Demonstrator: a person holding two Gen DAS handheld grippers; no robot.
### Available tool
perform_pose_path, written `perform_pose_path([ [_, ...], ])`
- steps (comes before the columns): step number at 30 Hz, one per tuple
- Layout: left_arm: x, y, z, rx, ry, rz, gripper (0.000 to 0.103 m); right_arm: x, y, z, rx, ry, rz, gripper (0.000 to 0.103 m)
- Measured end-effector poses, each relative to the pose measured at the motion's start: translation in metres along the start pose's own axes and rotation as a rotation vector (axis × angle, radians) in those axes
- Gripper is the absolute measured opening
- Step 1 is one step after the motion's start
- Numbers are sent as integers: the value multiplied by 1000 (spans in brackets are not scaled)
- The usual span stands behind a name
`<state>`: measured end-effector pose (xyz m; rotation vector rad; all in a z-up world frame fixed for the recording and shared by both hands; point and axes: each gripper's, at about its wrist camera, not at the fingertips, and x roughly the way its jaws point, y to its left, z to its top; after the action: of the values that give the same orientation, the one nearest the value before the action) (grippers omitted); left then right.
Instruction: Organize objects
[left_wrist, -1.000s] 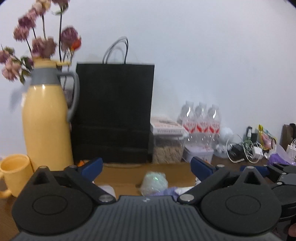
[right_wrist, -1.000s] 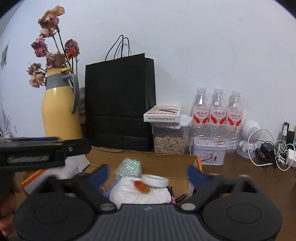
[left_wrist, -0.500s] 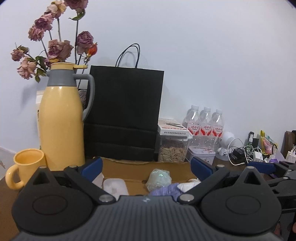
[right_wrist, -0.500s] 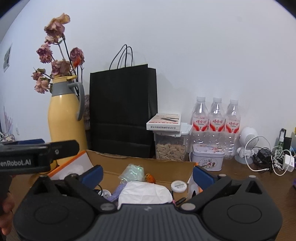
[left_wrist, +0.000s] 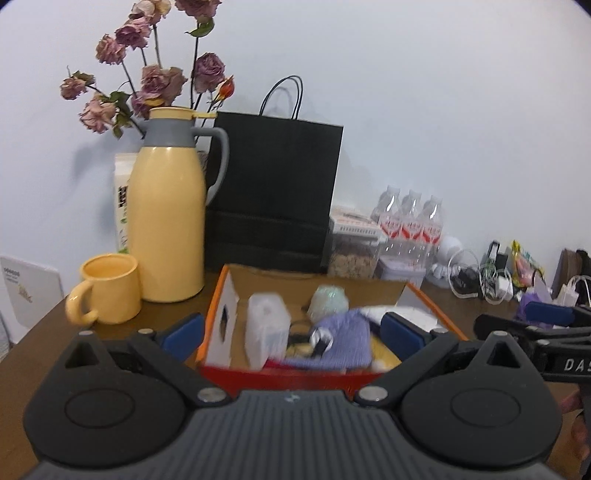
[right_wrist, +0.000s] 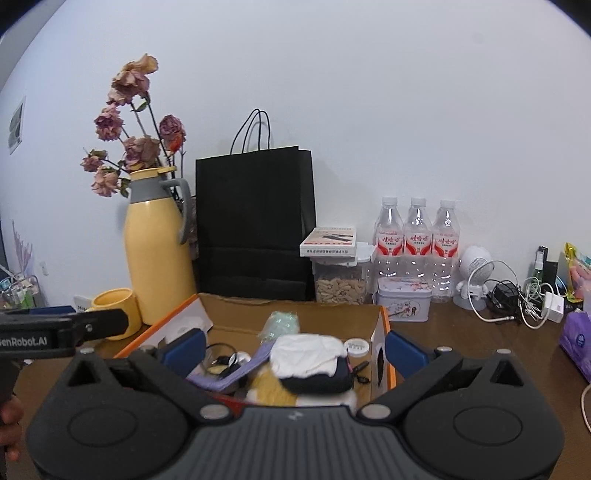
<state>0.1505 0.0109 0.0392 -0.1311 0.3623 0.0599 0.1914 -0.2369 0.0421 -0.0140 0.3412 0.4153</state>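
An open cardboard box with orange edges (left_wrist: 280, 284) (right_wrist: 317, 317) sits on the brown table right in front of both grippers. It holds a white translucent container (left_wrist: 267, 332), a purple cloth (left_wrist: 343, 343) (right_wrist: 236, 373), a shiny green bundle (left_wrist: 328, 301) (right_wrist: 282, 323), a white cloth (right_wrist: 306, 354) over a dark item (right_wrist: 321, 380), and a small round white lid (right_wrist: 356, 346). My left gripper (left_wrist: 291, 332) stands open and empty above the box's near edge. My right gripper (right_wrist: 294, 349) is open and empty too, just short of the white cloth.
Left of the box stand a yellow mug (left_wrist: 110, 288) and a yellow thermos jug (left_wrist: 166, 229) with dried roses behind. A black paper bag (right_wrist: 255, 225), a food container (right_wrist: 340, 280), water bottles (right_wrist: 417, 240), a tin (right_wrist: 402, 299) and tangled cables (right_wrist: 517, 295) line the wall.
Both grippers have drawn back and risen, so the box and its contents now show far more fully. Both stay open and empty.
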Motion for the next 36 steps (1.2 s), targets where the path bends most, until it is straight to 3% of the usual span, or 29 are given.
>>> perform_pose_path([
  [11, -50, 4, -25, 25, 61, 23, 103, -47, 18, -30, 6, 71, -25, 103],
  [20, -69, 7, -45, 31, 100, 36, 103, -58, 31, -51, 13, 136, -20, 103],
  [36, -81, 6, -54, 37, 108, 37, 103, -68, 33, -55, 16, 136, -19, 103],
])
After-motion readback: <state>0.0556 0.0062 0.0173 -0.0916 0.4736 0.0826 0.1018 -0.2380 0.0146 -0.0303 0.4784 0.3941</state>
